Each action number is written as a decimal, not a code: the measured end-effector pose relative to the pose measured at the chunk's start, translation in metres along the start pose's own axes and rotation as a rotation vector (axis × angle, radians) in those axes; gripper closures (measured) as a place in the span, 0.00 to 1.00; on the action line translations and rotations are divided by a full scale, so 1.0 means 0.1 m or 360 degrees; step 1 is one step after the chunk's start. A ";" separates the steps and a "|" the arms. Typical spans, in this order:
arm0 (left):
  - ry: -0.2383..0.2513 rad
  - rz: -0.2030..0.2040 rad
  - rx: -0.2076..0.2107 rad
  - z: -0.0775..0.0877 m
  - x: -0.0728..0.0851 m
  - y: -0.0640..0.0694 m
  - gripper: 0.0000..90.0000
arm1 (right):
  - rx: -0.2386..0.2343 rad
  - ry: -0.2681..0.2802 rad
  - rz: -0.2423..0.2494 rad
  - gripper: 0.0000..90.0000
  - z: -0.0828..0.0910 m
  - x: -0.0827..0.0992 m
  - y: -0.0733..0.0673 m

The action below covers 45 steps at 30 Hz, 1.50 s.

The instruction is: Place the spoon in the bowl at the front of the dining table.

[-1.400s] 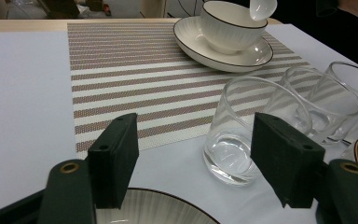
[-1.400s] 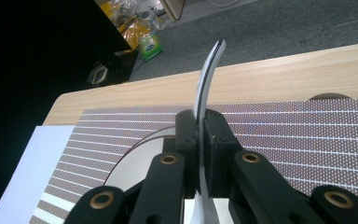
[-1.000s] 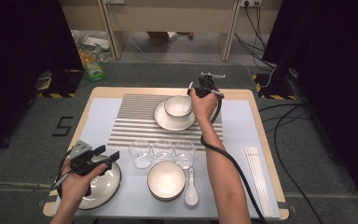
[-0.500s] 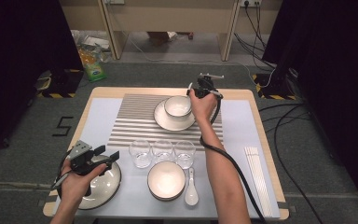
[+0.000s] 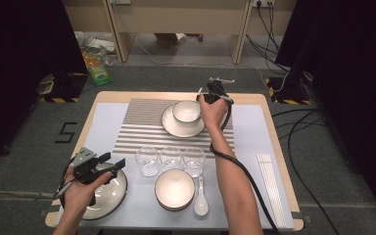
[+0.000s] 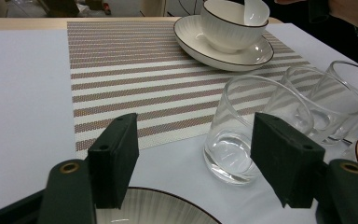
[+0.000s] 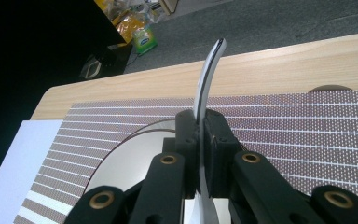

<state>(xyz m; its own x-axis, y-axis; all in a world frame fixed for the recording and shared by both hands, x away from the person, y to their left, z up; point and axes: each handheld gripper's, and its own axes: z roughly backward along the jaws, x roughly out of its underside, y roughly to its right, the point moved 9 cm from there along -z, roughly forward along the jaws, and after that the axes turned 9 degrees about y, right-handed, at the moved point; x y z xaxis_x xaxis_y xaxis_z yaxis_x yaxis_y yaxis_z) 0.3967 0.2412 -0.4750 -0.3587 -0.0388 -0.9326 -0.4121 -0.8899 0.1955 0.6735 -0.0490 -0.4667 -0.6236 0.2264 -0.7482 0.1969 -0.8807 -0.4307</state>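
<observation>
My left gripper (image 5: pixel 108 162) is spread wide with nothing in it, waiting over the plate (image 5: pixel 112 196) at the desk's near left corner. The mat (image 5: pixel 142 127) beside it is bare. By the far edge my right gripper (image 7: pixel 200 135) pinches a spoon (image 7: pixel 207 74) tight, upright, bowl end dipped into the bowl (image 5: pixel 186 111).

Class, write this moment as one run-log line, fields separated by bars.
right tongs: shut on spoon above bowl | left tongs: open, empty, over plate | glasses: untouched
</observation>
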 end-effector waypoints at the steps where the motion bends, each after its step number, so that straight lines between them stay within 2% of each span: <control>1: 0.0000 0.0001 -0.0001 0.00 0.00 0.00 0.35 | 0.0002 -0.0001 0.0001 0.95 0.00 0.00 0.00; 19: -0.0001 0.0001 -0.0005 0.00 0.00 -0.01 0.35 | 0.0018 -0.0013 0.0002 0.95 -0.02 0.03 0.04; 31: -0.0004 -0.0001 -0.0005 0.01 0.00 -0.02 0.35 | 0.0041 -0.0016 0.0045 0.95 0.01 0.06 0.04; 45: -0.0004 -0.0006 -0.0008 0.00 0.01 -0.02 0.35 | 0.0102 -0.0040 0.0110 0.91 0.10 0.13 0.09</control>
<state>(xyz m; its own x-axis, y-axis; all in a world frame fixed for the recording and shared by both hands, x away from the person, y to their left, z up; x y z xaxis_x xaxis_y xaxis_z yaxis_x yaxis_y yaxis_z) 0.3969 0.2426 -0.4759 -0.3590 -0.0343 -0.9327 -0.4094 -0.8923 0.1903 0.6600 -0.0581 -0.4751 -0.6292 0.1544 -0.7618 0.1917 -0.9190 -0.3446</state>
